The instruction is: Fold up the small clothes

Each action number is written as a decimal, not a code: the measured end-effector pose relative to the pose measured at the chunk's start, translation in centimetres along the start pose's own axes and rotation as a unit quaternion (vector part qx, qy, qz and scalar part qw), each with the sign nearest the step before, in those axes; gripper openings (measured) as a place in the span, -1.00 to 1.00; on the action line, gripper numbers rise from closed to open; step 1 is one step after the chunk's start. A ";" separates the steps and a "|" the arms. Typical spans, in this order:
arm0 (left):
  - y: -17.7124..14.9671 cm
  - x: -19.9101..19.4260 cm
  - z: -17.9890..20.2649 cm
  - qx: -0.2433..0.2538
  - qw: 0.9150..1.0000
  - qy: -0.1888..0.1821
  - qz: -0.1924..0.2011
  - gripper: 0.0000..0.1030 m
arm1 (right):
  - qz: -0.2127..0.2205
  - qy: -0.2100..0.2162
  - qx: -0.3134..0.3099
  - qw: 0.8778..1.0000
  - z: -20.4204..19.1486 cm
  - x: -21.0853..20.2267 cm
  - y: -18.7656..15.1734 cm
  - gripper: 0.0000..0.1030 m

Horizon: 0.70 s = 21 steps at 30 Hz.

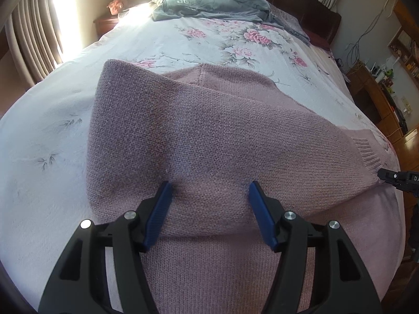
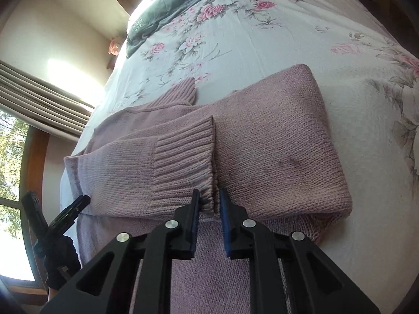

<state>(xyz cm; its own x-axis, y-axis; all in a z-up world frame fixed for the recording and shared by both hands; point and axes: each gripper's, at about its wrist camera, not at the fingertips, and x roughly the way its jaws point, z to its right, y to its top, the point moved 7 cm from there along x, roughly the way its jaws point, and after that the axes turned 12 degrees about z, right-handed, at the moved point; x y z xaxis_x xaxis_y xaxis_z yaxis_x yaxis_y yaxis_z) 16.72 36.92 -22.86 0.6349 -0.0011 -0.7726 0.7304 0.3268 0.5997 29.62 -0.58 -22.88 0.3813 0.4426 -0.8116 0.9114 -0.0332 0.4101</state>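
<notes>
left wrist view: the left gripper [image 1: 209, 196], black arms with blue ribbed pads [image 1: 158, 214], has its jaws spread wide, hovering over a dusty-pink knitted sweater [image 1: 209, 130]. nothing lies between the pads except flat knit below them. the sweater lies on the white floral bedspread with pink roses [image 1: 183, 41], a folded-over layer of it crossing the lower body panel. its ribbed cuff [image 1: 366, 151] shows toward the right edge, where the tip of the right gripper [image 1: 392, 176] also enters the frame, touching or just beside the sweater's edge.

right wrist view: the right gripper [image 2: 209, 196] has its jaws drawn nearly together, pinching the corner of the ribbed cuff [image 2: 183, 157] where the sleeve lies across the sweater [image 2: 275, 144]. a small bunch of knit sits gathered between the pads. a second ribbed cuff [image 2: 183, 89] lies farther back, on the bedspread [image 2: 262, 39]. the left gripper [image 2: 56, 212] appears at the left edge, off the sweater's edge, fingers apart, held by a black-gloved hand [image 2: 61, 261].

background: a grey crumpled garment with a white square emblem [image 1: 209, 2] at the head of the bed, well apart from the sweater; beige pleated curtains [image 1: 28, 39] beside a bright window.
</notes>
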 end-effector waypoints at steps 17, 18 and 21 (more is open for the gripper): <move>-19.0 -14.1 -1.4 0.033 0.999 0.039 -0.015 0.22 | 0.056 -0.064 -0.101 0.991 2.5 -14.2 -21.3 0.11; -19.4 -14.3 -1.6 0.029 0.999 0.040 -0.009 0.22 | 0.059 -0.061 -0.107 0.991 2.4 -14.1 -21.8 0.14; -19.5 -14.6 -1.7 0.031 0.999 0.045 -0.002 0.22 | 0.059 -0.057 -0.113 0.990 2.5 -13.8 -21.9 0.19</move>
<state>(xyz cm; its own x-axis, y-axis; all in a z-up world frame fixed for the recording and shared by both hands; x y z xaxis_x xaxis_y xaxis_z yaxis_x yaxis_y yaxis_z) -7.16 32.16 -23.63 0.6088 0.0826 -0.7890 0.7488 0.2685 0.6059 4.83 -8.15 -21.71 0.5091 0.3440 -0.7890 0.8066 0.1291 0.5768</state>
